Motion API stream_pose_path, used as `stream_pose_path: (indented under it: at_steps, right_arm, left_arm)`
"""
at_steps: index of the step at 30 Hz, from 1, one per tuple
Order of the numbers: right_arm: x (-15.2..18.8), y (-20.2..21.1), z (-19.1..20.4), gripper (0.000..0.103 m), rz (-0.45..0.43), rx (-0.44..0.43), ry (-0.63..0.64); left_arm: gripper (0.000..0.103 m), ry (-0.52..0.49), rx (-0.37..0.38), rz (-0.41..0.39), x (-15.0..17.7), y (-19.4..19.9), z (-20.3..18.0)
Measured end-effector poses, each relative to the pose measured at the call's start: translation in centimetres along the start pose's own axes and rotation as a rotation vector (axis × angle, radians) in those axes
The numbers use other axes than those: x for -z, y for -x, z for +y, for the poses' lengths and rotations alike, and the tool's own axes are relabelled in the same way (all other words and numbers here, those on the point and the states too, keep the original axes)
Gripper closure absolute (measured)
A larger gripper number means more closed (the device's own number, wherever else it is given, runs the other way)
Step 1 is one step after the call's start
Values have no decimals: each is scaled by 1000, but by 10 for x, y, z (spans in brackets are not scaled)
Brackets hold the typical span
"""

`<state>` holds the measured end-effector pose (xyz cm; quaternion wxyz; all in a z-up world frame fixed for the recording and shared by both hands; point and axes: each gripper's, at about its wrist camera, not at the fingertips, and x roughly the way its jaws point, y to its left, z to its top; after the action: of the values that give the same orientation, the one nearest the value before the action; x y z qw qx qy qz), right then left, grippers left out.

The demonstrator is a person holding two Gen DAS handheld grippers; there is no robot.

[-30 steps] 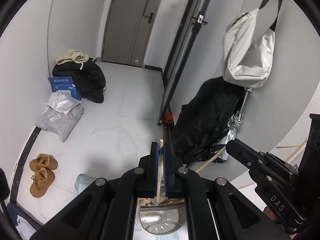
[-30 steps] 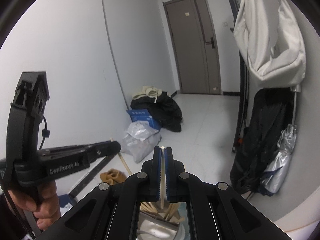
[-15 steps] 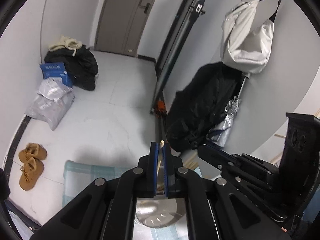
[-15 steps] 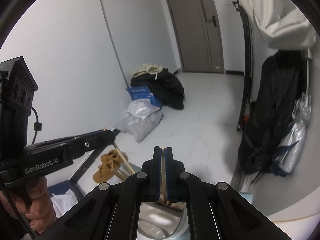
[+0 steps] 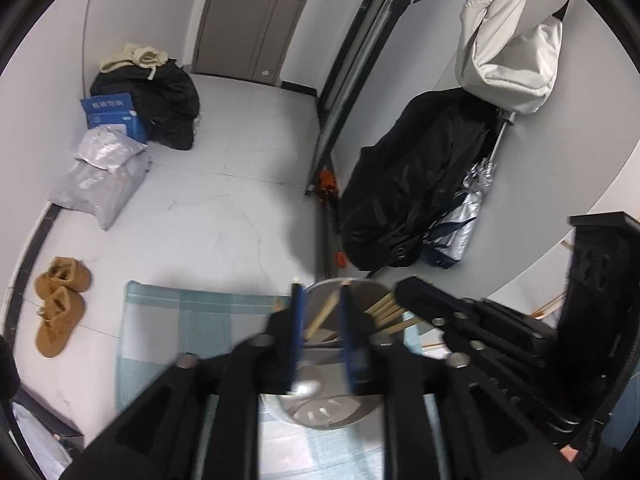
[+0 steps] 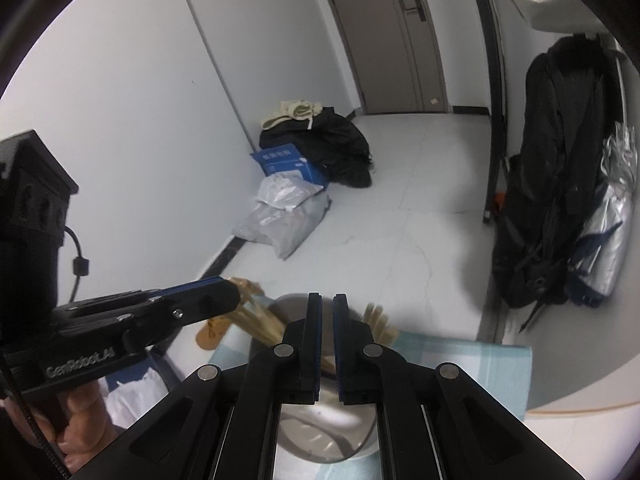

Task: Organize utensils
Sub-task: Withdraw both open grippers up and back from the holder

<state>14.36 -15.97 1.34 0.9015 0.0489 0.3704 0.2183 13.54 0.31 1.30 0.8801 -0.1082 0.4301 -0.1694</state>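
Left wrist view: left gripper point(image 5: 320, 316) jaws just spread, chopstick point(image 5: 324, 312) loose between, over metal holder point(image 5: 320, 416).
Right wrist view: right gripper point(image 6: 327, 332) jaws nearly pressed together, nothing pinched; teal cloth point(image 6: 472, 364) edge right.

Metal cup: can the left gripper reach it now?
Likely yes: the left gripper, jaws just opened around a chopstick, hangs directly over the metal cup, above its open mouth; nothing blocks it.

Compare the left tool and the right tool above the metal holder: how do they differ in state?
The left tool has just been opening: its jaws stand apart, with a chopstick leaning between them; the right tool is almost shut, and nothing shows in its narrow slit. The left tool looks blurred, the right tool sharp. Both have blue pads and hang over the metal holder.
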Motion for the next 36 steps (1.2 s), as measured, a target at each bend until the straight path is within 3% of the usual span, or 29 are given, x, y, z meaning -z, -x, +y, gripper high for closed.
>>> stream_pose_path:
  at_steps: [3, 6, 14, 19, 24, 31, 36]
  right_arm:
    - [6, 19, -2, 96, -43, 5, -30]
    - [10, 39, -5, 84, -97, 35, -50]
    - [28, 89, 2, 73, -186, 71, -81]
    - [41, 119, 14, 52, -257, 92, -62]
    - [60, 145, 25, 42, -325, 88, -46]
    - [85, 168, 42, 15, -417, 135, 1]
    - [103, 174, 48, 8, -464, 170, 41]
  left_arm:
    - [68, -26, -38, -22, 4, 11, -5]
    - [55, -30, -61, -69, 9, 28, -8]
    - [44, -71, -93, -159, 22, 65, -28]
    - [31, -80, -131, -238, 33, 86, -36]
    - [20, -81, -170, -312, 47, 107, -42]
    - [7, -88, -217, -415, 71, 130, -48]
    - [2, -80, -236, -477, 90, 136, -44]
